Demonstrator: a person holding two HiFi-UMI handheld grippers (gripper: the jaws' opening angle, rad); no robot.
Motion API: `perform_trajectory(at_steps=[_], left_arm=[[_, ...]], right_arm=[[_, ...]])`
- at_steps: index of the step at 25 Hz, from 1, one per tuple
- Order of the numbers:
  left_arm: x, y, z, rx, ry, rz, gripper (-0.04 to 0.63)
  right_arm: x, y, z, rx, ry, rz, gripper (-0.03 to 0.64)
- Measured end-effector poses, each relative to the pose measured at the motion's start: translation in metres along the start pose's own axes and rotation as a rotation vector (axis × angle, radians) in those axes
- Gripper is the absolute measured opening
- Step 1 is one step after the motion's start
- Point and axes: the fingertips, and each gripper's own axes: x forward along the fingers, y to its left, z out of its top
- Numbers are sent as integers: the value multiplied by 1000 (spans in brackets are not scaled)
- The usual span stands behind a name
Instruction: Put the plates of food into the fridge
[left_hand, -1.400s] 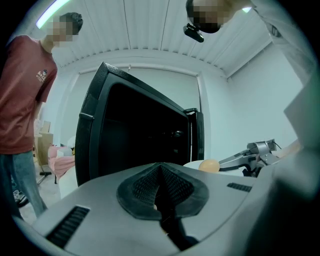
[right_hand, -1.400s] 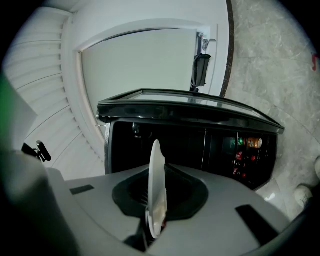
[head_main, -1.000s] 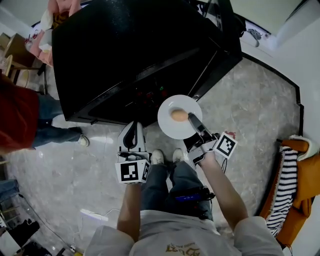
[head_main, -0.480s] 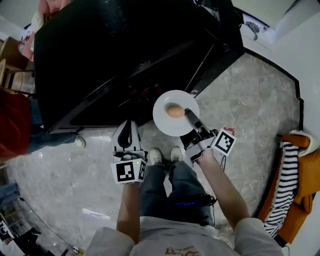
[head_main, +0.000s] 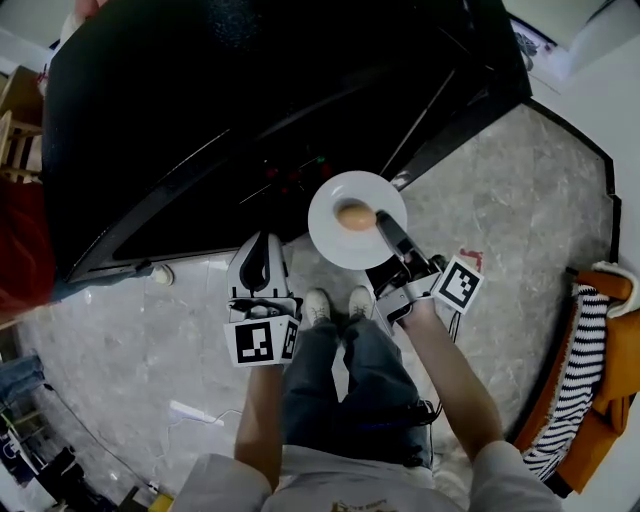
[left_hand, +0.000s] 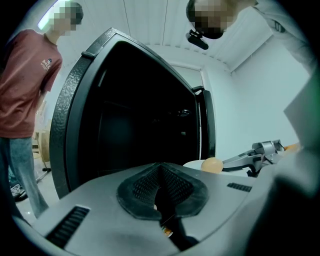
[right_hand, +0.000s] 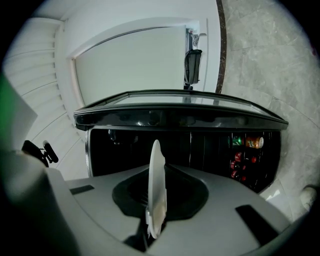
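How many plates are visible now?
1. The plate, carrying one round food, is clamped at its rim by the right gripper, before the fridge. Others may be hidden inside.

The person wears a pale short-sleeved shirt with a print, dark blue jeans and 2 white shoes. The grey left gripper and right gripper have dark fingers; each carries a cube of black-and-white square markers.
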Motion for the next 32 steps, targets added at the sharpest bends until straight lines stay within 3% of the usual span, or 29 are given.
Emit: perform_trajectory(at_steps=[7, 32], left_arm=[[17, 13, -20, -11, 14, -1, 6], [26, 11, -25, -16, 15, -4, 6]], right_arm=[[17, -27, 1, 11, -9, -14, 27], [31, -38, 2, 1, -36, -42, 26]])
